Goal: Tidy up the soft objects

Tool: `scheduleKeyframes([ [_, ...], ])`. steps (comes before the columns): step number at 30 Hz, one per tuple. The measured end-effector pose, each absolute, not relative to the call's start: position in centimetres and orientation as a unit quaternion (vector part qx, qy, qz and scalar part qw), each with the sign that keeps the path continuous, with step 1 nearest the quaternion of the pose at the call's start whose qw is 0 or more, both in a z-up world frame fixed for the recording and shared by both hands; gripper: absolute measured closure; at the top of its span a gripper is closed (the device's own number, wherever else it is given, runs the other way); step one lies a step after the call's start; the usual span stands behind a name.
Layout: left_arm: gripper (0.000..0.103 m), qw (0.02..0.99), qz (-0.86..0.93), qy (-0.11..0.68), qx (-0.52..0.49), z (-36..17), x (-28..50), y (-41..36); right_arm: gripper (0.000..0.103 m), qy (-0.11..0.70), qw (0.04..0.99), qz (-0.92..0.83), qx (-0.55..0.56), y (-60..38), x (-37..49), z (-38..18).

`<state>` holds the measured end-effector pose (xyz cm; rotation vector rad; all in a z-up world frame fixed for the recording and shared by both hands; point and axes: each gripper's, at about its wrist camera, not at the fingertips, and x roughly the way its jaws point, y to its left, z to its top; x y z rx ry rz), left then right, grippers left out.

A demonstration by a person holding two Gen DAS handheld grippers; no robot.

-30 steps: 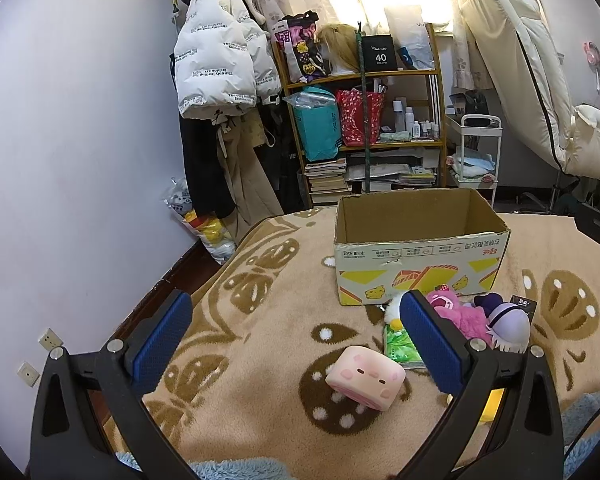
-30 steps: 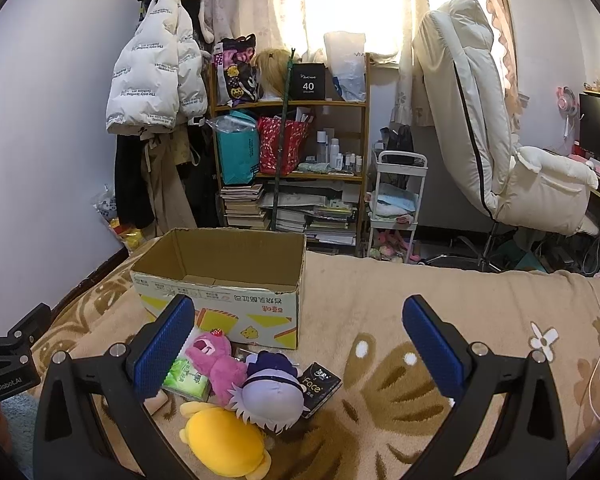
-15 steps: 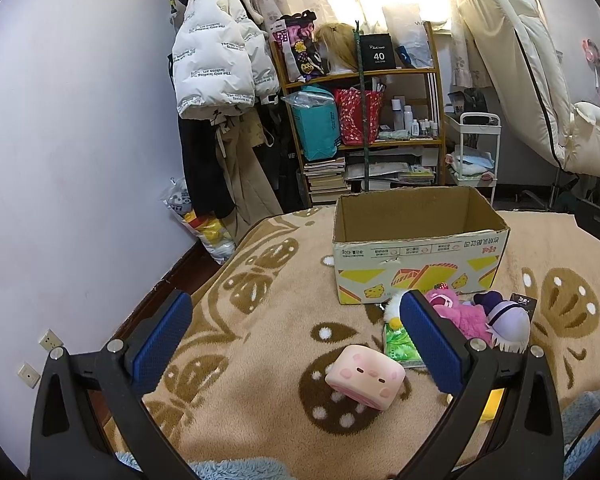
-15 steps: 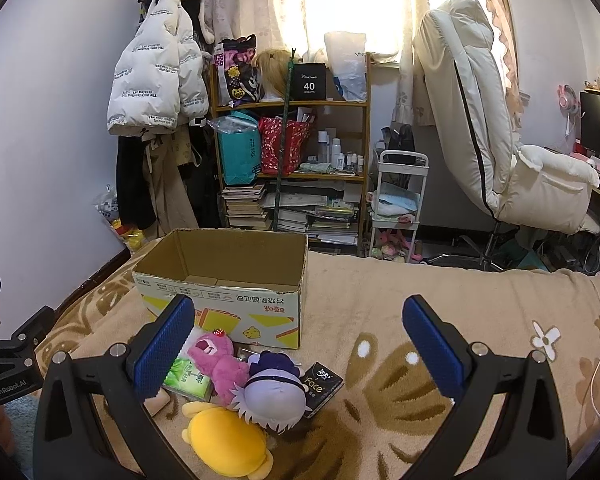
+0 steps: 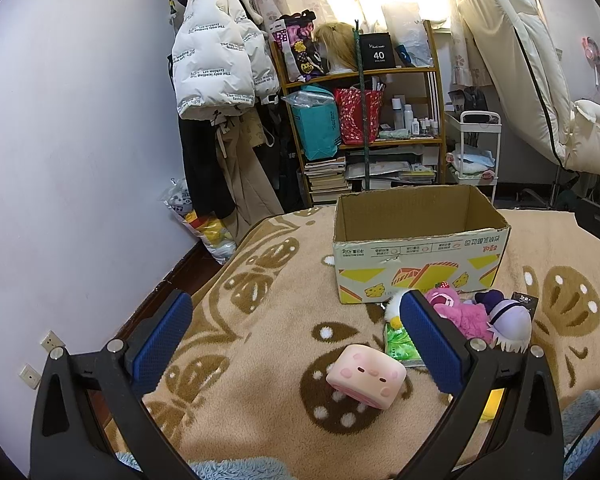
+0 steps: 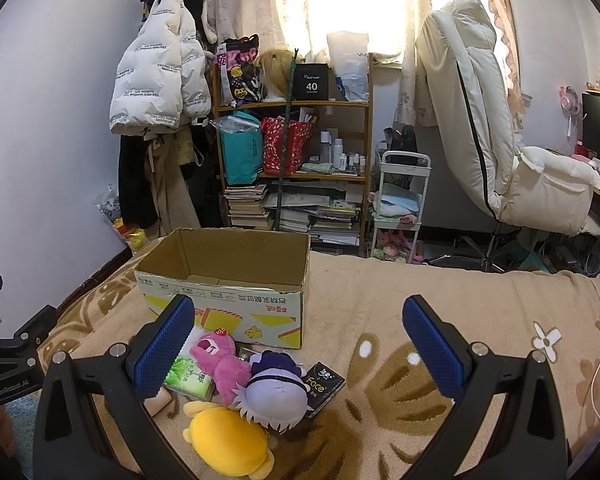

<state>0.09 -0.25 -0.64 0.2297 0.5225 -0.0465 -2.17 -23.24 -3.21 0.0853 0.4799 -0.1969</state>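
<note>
Fig. Bed w/ tan patterned blanket (image 6: 440,312); both tools held above it, nothing grasped.

L gripper (image 5: 296,344): jaws spread wide, empty, aimed toward the pink pig cushion (image 5: 366,376), which lies apart from the other toys, at approx. 5 o'clock from the jaw gap, nearer the right finger.

R gripper (image 6: 300,344): jaws also wide, empty. Toy heap sits at its 7–8 o'clock, beside the left finger: pink plush (image 6: 220,360), purple-hatted doll (image 6: 276,392), yellow plush (image 6: 228,440), green tissue pack (image 6: 190,378), black "face" pack (image 6: 324,386). The plush toys lie touching one another; the packs are tucked against them.

Cardboard box (image 6: 228,280): open, upright, looks empty as far as seen; at 12 o'clock from the heap, just behind it. Likely destination.

Risks (judgement): 
- Toys crowd each other, so closing on one may snag a neighbour or drag the tissue pack along. 
- Soft bodies squash; a shallow pinch on fur could slip out mid-carry. 
- Box wall is light card on a soft blanket — a nudge from a finger or a toy caught on the rim could tip or shove it. 
- Both tools working the same heap may collide.
</note>
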Motion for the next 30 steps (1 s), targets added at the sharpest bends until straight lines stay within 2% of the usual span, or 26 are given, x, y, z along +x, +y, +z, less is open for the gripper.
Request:
scheduleKeyframes([
  [30,0.001,0.959,-0.023,0.259,0.116,-0.69,0.05,-0.45,0.0,0.239,0.965,-0.097,0.045,-23.07,-1.99,-3.5],
])
